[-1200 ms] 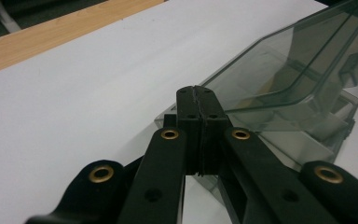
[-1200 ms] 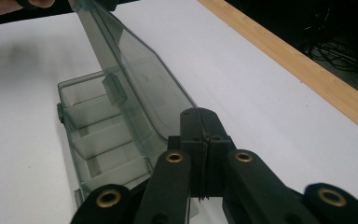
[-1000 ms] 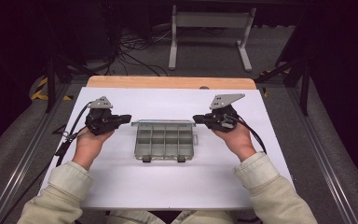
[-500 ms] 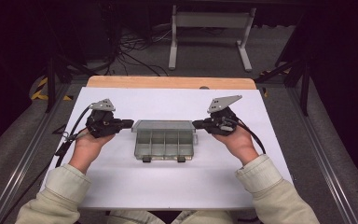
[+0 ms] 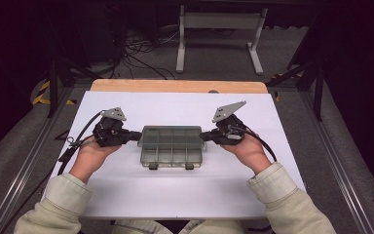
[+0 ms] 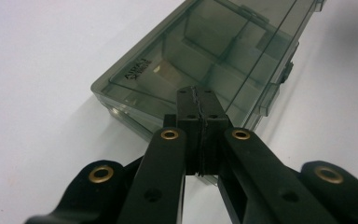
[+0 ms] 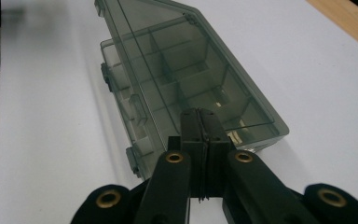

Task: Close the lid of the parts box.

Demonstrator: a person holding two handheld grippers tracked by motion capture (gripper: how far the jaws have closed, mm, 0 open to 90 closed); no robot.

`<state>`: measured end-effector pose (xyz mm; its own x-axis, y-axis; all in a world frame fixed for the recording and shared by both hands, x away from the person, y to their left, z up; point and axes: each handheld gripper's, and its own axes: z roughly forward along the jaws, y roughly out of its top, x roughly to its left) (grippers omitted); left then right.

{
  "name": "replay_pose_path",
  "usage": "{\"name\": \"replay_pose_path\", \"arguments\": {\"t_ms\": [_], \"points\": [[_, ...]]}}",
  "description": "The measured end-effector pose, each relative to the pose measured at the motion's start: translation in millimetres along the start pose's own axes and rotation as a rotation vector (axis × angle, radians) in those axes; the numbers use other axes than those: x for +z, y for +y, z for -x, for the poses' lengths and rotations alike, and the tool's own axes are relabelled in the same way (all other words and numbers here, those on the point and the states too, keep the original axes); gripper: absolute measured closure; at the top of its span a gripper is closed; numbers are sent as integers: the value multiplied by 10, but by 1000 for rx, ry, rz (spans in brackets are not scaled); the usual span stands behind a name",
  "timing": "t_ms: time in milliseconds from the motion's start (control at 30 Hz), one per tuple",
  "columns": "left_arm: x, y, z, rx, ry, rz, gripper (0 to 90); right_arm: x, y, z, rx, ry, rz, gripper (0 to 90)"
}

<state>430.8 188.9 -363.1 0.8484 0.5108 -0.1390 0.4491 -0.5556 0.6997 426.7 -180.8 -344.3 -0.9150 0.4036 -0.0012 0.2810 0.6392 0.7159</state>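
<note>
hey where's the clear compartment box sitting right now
In the high view the compartment box lies lid-closed at the middle of the white table, between the shut left gripper at its left end and the shut right gripper at its right end.

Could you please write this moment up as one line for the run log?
left tongs: shut, at left end of smoky clear plastic compartment box | right tongs: shut, at right end | box: closed, on white table

The far end of the plastic box (image 6: pixel 205 70) runs off the left gripper view at 1 o'clock. In the right gripper view, closed fingertips (image 7: pixel 200 126) cover its near edge at 6 o'clock. Small raised lettering on the lid is unreadable.
</note>
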Motion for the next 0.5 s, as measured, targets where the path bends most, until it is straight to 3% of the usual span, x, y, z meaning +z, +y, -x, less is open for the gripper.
{"name": "replay_pose_path", "arguments": {"t_ms": [500], "points": [[104,-10,52,23,-34,-99,896,125,-11,-98,-10,61,-89,900]]}}
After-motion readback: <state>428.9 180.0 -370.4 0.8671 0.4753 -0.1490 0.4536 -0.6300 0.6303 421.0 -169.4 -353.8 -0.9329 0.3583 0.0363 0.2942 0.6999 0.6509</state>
